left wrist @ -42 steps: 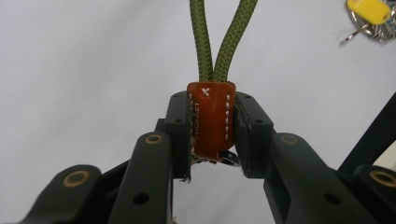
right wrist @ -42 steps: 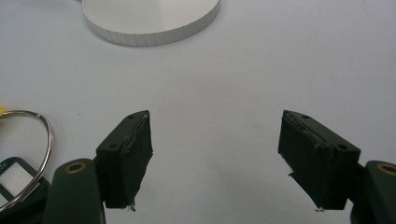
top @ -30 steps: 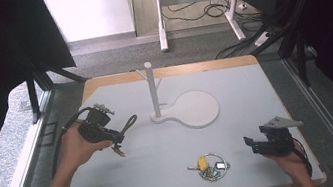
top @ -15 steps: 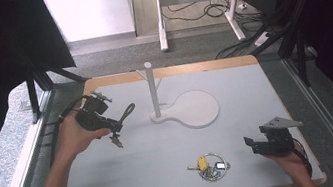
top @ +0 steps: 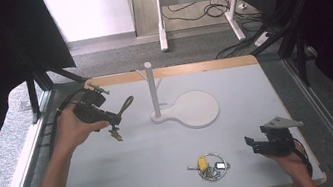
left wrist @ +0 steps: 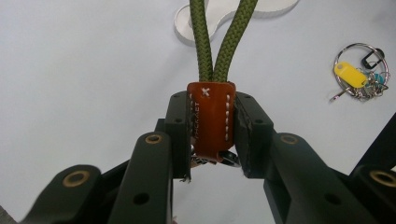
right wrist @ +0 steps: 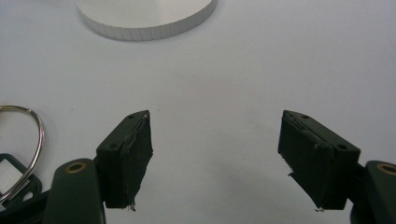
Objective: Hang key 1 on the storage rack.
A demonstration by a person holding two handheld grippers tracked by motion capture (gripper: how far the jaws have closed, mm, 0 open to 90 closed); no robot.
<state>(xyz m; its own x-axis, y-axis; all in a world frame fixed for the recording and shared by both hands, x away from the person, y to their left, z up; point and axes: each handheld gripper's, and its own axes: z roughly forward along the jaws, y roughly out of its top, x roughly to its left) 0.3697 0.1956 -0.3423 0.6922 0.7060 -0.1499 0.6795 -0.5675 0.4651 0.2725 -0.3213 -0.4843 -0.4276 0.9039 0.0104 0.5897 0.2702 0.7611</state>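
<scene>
Left gripper (top: 113, 118) clamping strap (left wrist: 211, 119), risen toward upper left since earlier; right gripper (right wrist: 217, 158) wide, unmoved; keys (top: 210, 166) beside.

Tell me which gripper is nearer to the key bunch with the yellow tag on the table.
Right. The right gripper sits open just beside the key bunch, at the table's near edge. The left gripper is far across the table, raised and clamped on a brown leather keychain.

Two black grippers (top: 114, 122) (top: 249, 142) — brass-ringed screw holes, worn jaws, grey three-cornered plate, trailing black cables.
</scene>
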